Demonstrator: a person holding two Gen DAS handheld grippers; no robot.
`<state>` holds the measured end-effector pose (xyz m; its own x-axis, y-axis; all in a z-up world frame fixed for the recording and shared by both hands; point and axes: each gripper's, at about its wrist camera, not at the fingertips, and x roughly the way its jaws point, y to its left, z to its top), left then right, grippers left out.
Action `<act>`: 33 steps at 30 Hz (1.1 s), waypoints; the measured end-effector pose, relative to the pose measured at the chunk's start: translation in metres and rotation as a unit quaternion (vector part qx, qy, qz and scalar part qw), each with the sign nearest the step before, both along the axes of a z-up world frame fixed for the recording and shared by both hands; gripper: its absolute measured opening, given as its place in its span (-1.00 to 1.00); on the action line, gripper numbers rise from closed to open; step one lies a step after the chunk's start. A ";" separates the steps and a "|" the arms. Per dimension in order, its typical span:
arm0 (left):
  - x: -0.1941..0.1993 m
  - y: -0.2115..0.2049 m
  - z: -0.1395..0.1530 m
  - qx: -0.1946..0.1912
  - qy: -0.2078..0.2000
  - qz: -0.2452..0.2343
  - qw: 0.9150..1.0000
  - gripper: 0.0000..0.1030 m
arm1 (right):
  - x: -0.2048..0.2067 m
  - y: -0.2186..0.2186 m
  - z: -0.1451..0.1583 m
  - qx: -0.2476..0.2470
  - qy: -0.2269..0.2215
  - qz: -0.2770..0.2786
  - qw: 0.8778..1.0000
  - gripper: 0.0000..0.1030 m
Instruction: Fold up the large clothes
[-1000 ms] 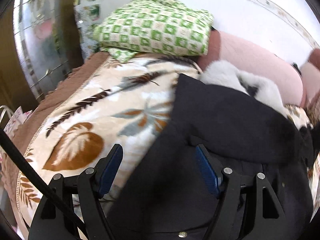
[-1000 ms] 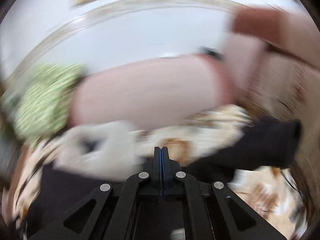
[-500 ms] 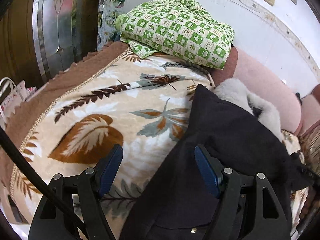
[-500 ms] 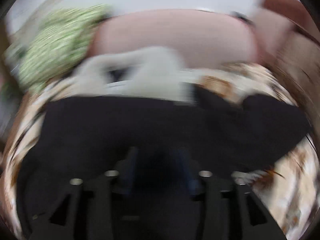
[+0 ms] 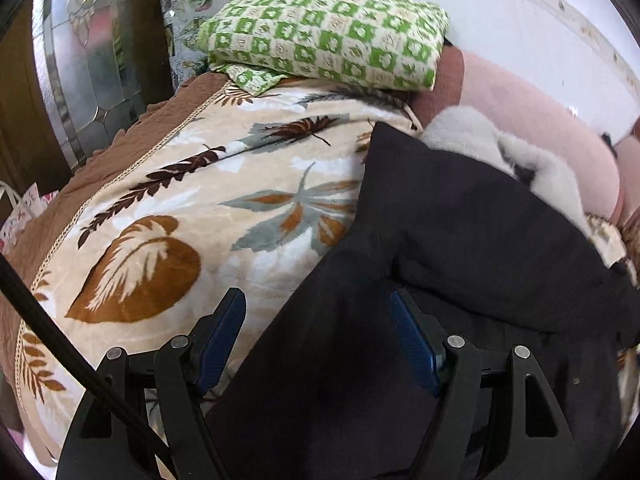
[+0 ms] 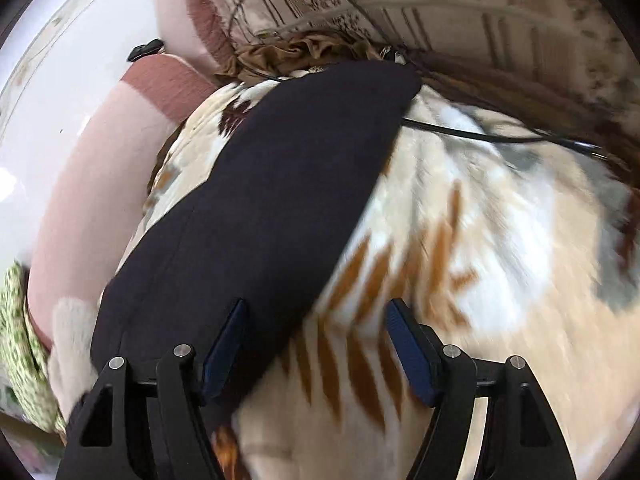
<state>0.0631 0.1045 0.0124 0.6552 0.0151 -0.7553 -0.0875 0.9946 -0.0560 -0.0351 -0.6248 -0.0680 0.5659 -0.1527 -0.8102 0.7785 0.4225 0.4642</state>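
Observation:
A large black coat with a pale fur collar lies on a cream leaf-print blanket on a bed. My left gripper is open just above the coat's left edge, holding nothing. In the right wrist view a long black sleeve stretches away over the blanket. My right gripper is open and empty, with its left finger over the sleeve's near end.
A folded green-checked cloth sits at the head of the bed beside a pink bolster. A patterned pillow and a thin black cable lie past the sleeve. A glass-panelled door stands left of the bed.
My right gripper has gone from shut to open and swung to the right over the sleeve. My left gripper stayed open and shifted slightly over the coat's edge.

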 end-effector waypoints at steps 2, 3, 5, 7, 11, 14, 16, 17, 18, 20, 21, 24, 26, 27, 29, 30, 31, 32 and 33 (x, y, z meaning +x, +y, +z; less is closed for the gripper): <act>0.005 -0.007 -0.008 0.015 0.009 -0.007 1.000 0.43 | 0.018 -0.008 -0.001 -0.018 0.003 -0.004 1.000 0.48; 0.007 -0.011 -0.011 0.021 0.014 -0.012 1.000 0.43 | 0.028 -0.012 -0.001 -0.026 0.010 -0.002 1.000 0.47; 0.010 -0.016 -0.016 0.032 0.022 -0.020 0.999 0.43 | 0.043 -0.015 0.005 -0.036 0.026 0.003 0.999 -0.43; 0.009 -0.019 -0.016 0.041 0.023 -0.026 0.999 0.43 | 0.054 -0.009 0.020 -0.066 0.043 0.010 0.997 -0.72; 0.001 -0.013 -0.002 0.036 0.003 -0.022 0.999 0.43 | 0.088 0.060 0.095 -0.212 0.058 0.088 0.971 -0.80; -0.006 -0.004 0.013 0.032 -0.021 -0.009 0.999 0.43 | 0.110 0.132 0.146 -0.258 0.023 0.159 0.953 -0.82; -0.009 0.005 0.023 0.029 -0.035 0.004 0.999 0.43 | 0.126 0.206 0.178 -0.297 -0.002 0.222 0.929 -0.82; -0.011 0.011 0.027 0.028 -0.040 0.012 0.999 0.43 | 0.133 0.239 0.186 -0.303 -0.015 0.252 0.919 -0.83; -0.012 0.017 0.031 0.026 -0.045 0.021 0.998 0.43 | 0.137 0.261 0.190 -0.304 -0.023 0.272 0.913 -0.83; -0.012 0.031 0.038 0.019 -0.049 0.037 0.998 0.43 | 0.152 0.333 0.197 -0.308 -0.043 0.331 0.891 -0.83; -0.012 0.039 0.041 0.013 -0.051 0.047 0.997 0.43 | 0.162 0.373 0.197 -0.314 -0.047 0.360 0.877 -0.83; -0.009 0.066 0.048 -0.008 -0.050 0.073 0.996 0.43 | 0.185 0.459 0.179 -0.318 -0.039 0.421 0.849 -0.83; -0.007 0.084 0.052 -0.019 -0.051 0.091 0.994 0.43 | 0.198 0.521 0.146 -0.330 -0.012 0.455 0.827 -0.83; -0.007 0.091 0.053 -0.022 -0.052 0.100 0.993 0.43 | 0.206 0.550 0.125 -0.348 0.013 0.467 0.813 -0.83; -0.007 0.106 0.056 -0.028 -0.054 0.120 0.991 0.43 | 0.212 0.592 0.085 -0.404 0.067 0.483 0.774 -0.78; -0.007 0.113 0.057 -0.033 -0.054 0.128 0.990 0.42 | 0.212 0.609 0.067 -0.439 0.092 0.487 0.750 -0.73; -0.007 0.120 0.059 -0.042 -0.055 0.133 0.989 0.42 | 0.210 0.618 0.057 -0.464 0.107 0.488 0.732 -0.64; -0.008 0.126 0.061 -0.050 -0.056 0.135 0.988 0.42 | 0.205 0.632 0.043 -0.502 0.123 0.487 0.704 -0.56; -0.009 0.130 0.062 -0.056 -0.059 0.137 0.987 0.42 | 0.197 0.642 0.038 -0.526 0.122 0.488 0.686 -0.51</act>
